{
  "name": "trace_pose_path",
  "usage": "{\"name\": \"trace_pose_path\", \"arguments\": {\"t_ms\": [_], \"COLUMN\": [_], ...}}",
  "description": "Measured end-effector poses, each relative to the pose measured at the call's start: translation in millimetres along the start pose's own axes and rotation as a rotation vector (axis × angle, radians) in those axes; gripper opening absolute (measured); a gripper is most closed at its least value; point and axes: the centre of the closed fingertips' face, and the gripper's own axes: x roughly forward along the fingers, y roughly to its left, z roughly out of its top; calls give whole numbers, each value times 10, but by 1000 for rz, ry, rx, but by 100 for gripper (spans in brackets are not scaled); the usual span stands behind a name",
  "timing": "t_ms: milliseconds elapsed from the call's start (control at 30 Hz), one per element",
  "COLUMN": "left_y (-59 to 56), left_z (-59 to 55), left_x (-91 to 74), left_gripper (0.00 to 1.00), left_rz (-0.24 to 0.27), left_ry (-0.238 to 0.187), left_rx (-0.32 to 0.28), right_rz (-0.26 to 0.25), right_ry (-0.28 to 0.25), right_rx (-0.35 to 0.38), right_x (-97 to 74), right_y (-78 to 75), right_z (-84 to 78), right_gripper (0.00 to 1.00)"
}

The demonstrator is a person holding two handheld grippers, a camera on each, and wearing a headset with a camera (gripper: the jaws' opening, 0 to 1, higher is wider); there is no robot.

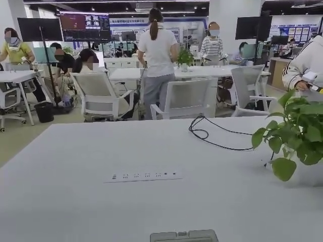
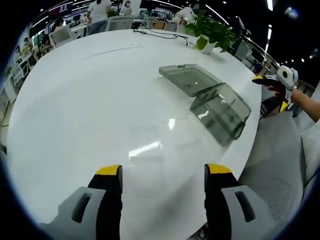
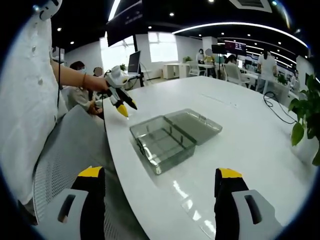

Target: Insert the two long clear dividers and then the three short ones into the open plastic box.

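Note:
The clear plastic box lies open on the white table, its lid folded flat beside the tray. My left gripper stands open above the table, well short of the box. Faint clear flat pieces, with glare on them, lie on the table between it and the box. In the right gripper view the box sits near the table's edge. My right gripper is open and holds nothing. The left gripper hangs off the table's edge beyond the box. A rim of the box shows at the bottom of the head view.
A potted plant stands at the table's right, with a black cable looped beside it. A flush socket strip sits mid-table. Mesh chairs stand at the near edge. People and desks fill the room behind.

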Motion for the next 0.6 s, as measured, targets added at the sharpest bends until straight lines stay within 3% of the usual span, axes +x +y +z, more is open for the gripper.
{"name": "trace_pose_path", "arguments": {"t_ms": [267, 367, 600], "left_y": [66, 93, 115], "left_z": [-43, -92, -121], "left_x": [63, 92, 129], "left_gripper": [58, 55, 50], "left_rz": [38, 62, 93], "left_ry": [45, 80, 109], "left_rx": [-2, 6, 26], "right_rz": [0, -1, -1], "right_ry": [-5, -5, -6], "right_rx": [4, 6, 9], "right_x": [16, 23, 27], "right_y": [0, -4, -8], "right_z": [10, 12, 4], "right_gripper": [91, 91, 91]}}
